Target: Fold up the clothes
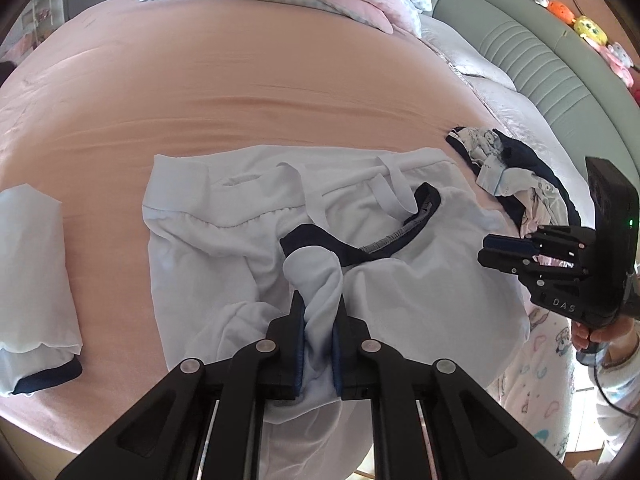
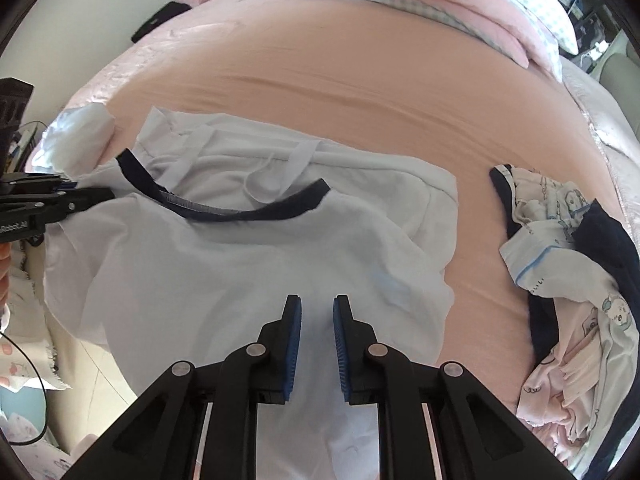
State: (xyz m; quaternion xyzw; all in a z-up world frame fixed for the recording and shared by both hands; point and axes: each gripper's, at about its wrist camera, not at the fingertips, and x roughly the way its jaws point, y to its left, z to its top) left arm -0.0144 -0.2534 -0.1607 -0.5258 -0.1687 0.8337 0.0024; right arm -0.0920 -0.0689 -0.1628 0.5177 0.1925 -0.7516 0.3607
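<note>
Both grippers pinch the same pale shirt (image 1: 224, 264) on the pink bed (image 1: 280, 92). Left gripper (image 1: 320, 312): fingers nearly together, a bunched fold of the shirt clamped between the blue pads, the navy collar (image 1: 360, 246) just beyond the tips. Right gripper (image 2: 317, 312): fingers close but not touching, shirt cloth running between the pads; judged gripped, though pad contact is hard to make out. The shirt lies rumpled ahead of both sets of fingers, over a white garment with straps (image 1: 384, 184), so no clean fold shows in it yet. To the left of the left fingers lies a folded piece (image 1: 36, 264) with navy trim, apparently done. To the right of the right fingers sits a loose heap (image 2: 568, 280) of printed and navy clothes, unfolded. Judgement: early stage, one item finished, one in hand, the heap and strapped garment left.
</note>
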